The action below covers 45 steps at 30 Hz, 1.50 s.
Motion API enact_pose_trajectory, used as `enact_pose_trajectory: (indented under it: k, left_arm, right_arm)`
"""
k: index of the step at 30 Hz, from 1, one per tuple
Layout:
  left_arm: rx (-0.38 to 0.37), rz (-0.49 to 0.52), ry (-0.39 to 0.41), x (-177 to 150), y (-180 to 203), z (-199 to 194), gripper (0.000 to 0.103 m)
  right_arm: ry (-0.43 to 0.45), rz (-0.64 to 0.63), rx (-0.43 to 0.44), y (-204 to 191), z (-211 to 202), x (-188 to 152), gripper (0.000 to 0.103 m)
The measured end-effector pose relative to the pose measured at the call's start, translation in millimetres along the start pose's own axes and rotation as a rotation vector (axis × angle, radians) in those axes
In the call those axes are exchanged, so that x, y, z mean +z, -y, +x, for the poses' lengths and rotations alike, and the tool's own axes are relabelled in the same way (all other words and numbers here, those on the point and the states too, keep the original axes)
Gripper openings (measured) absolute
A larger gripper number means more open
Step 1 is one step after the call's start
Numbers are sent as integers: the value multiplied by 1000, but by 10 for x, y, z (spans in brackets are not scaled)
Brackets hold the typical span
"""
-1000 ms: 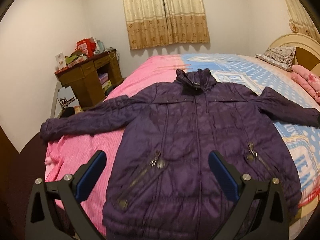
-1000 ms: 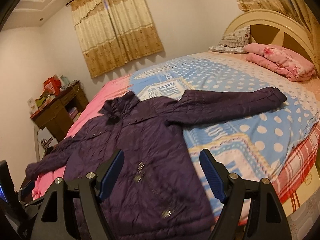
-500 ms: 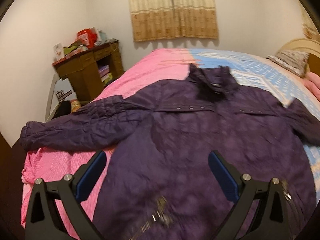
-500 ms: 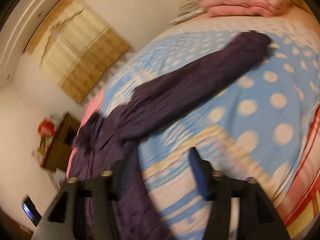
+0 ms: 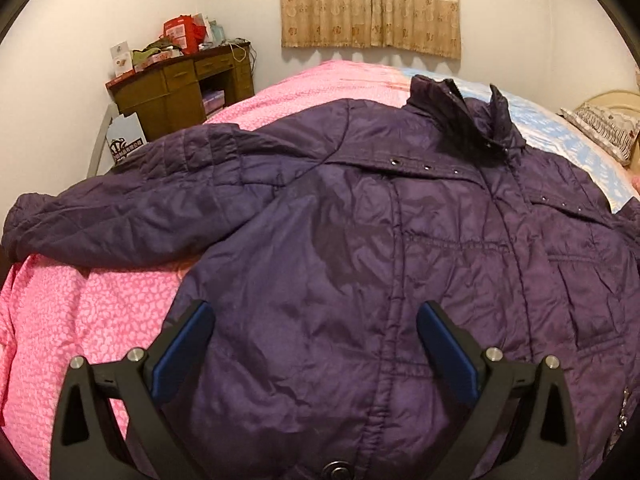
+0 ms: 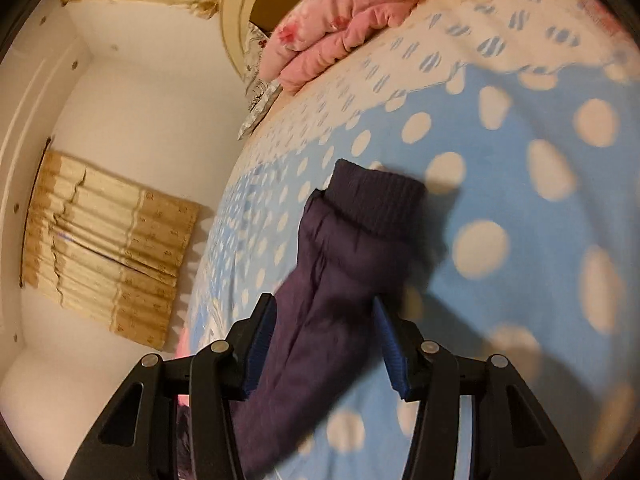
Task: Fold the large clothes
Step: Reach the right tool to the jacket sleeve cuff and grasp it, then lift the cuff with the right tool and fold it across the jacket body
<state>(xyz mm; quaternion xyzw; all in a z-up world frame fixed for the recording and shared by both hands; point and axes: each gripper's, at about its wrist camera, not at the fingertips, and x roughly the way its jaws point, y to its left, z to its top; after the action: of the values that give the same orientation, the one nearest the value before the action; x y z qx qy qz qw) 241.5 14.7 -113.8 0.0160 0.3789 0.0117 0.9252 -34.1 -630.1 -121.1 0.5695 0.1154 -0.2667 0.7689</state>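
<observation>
Purple quilted jacket point(image 5: 360, 240) spread front-up on a bed, seen from both wrist cameras. The left gripper point(image 5: 316, 344) hovers over the jacket's lower chest with its blue-padded jaws spread wide and nothing between them; the closed front runs up between the two pads toward the raised collar point(image 5: 460, 120). The right gripper point(image 6: 324, 340) straddles the jacket's right sleeve point(image 6: 320, 320) just behind its ribbed knit cuff point(image 6: 376, 200) — the jaws stand about half apart, a pad on either side of the sleeve, though motion blur leaves it unclear whether they press the fabric. The shell is thin, crinkled and slightly glossy, stitched in rectangular panels, with small metal snaps along the yoke. The other sleeve point(image 5: 120, 220) stretches out over the pink patterned bedspread point(image 5: 80, 320); the right sleeve lies on a blue sheet with pale dots point(image 6: 520, 220). A folded pink blanket point(image 6: 340, 20) sits by the rounded headboard point(image 6: 248, 12).
</observation>
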Motion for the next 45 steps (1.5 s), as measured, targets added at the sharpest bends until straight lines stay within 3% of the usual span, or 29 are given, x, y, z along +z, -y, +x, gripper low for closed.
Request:
enact_pose_trajectory:
  k: [3,6,9,12,14,15,16,18,21,24,27,29,30,31,32,35,39,42,45]
  left_arm:
    - [9,11,-2,-3,24,-7,103]
    - [16,18,4,-7,37,-9,103]
    - [16,17,7,-6,39,4,103]
    - [12,15,7,-5,37,8,103]
    - [12,15,8,-1,32,12,103]
    - [12,15,9,-4,32,10,103]
    - [12,15,10,-6,31,6,103]
    - [12,15,9,-7,31,9,103]
    - [13,16,9,-14,31,8,103]
    - [14,17,9,-14,33,2,103]
    - [17,20,7,-16,37,-6,103]
    - [19,21,7,-12,36,-8,103]
    - [19,21,8,-14,37,-8,103]
    - [18,21,8,-18,39,-5,103]
    - [18,21,9,-18,39,-3,103]
    - [17,20,9,-22,40,0,103]
    - [18,20,9,-27,41,-2,103]
    - [14,18,8,-12,41,10,103]
    - [10,17,5,-4,38,8,103]
  right_arm:
    - [-19,87,52,128,282,60,51]
    - [-15,1,27,11,400,95,51]
    - [-31,-87,-38,-62,422,65,36]
    - [-10,27,28,83,232,59,38]
    - [28,59,16,141,93,91,55]
    - [50,48,6,130,9,91,80]
    - [80,32,5,126,-59,110,91]
    - [105,29,3,90,-129,149,100]
    - [56,35,-72,67,-42,172,100]
    - [92,25,-118,-7,82,188,100]
    - [7,-10,-114,-147,378,225,100]
    - [-29,-107,-209,-293,575,211,100]
    - [-26,-144,-242,-343,615,190,86]
    - [-24,-181,-271,-376,634,168,42]
    - [-50,-199,-264,-357,657,154,32]
    - [-77,-123,-153,-125,539,141,27]
    - [32,-212,-155,-278,59,13,27]
    - [145,-424,-132,-816,-356,-147,27]
    - [204,-601,-45,-1526,-701,-403,27]
